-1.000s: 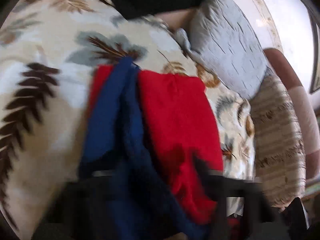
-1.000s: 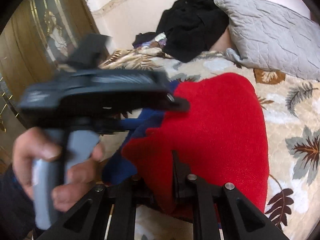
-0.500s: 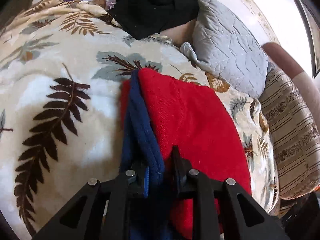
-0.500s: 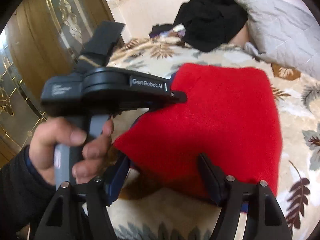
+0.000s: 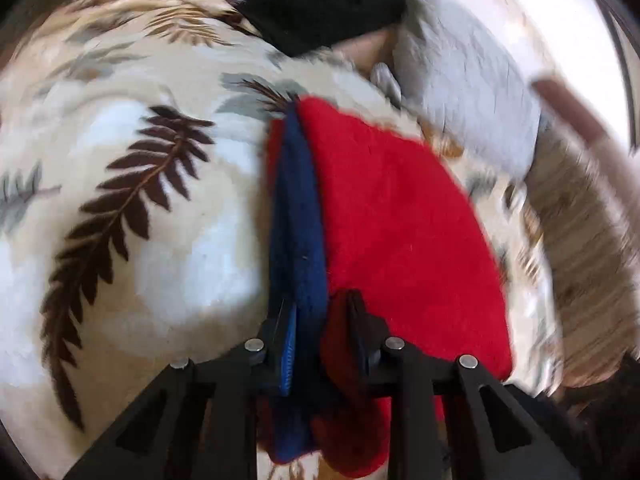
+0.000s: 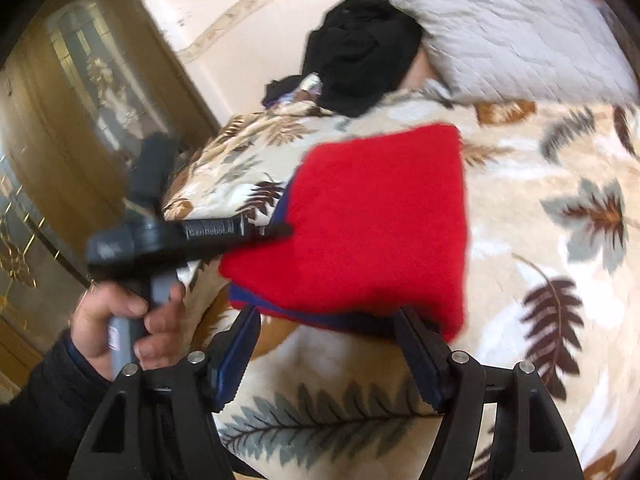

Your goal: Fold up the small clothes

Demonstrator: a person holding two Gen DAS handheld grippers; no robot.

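Left wrist view: the left gripper (image 5: 320, 332) has the garment (image 5: 400, 232) between its jaws, pinching the near edge where the navy trim (image 5: 298, 232) bunches against the red; the jaws have just been opening a little, with cloth between them and the pads apparently pressing on it. The garment lies folded on the blanket (image 5: 120, 200), toward the pillow (image 5: 468, 96) end of the bed.

Right wrist view: the right gripper (image 6: 328, 352) stands released, jaws wide, just short of the garment's near edge, nothing in them. A hand (image 6: 128, 324) carries the left tool.

Judgement: a fold is just laid; next, the left should let go and both should smooth or take the following fold.
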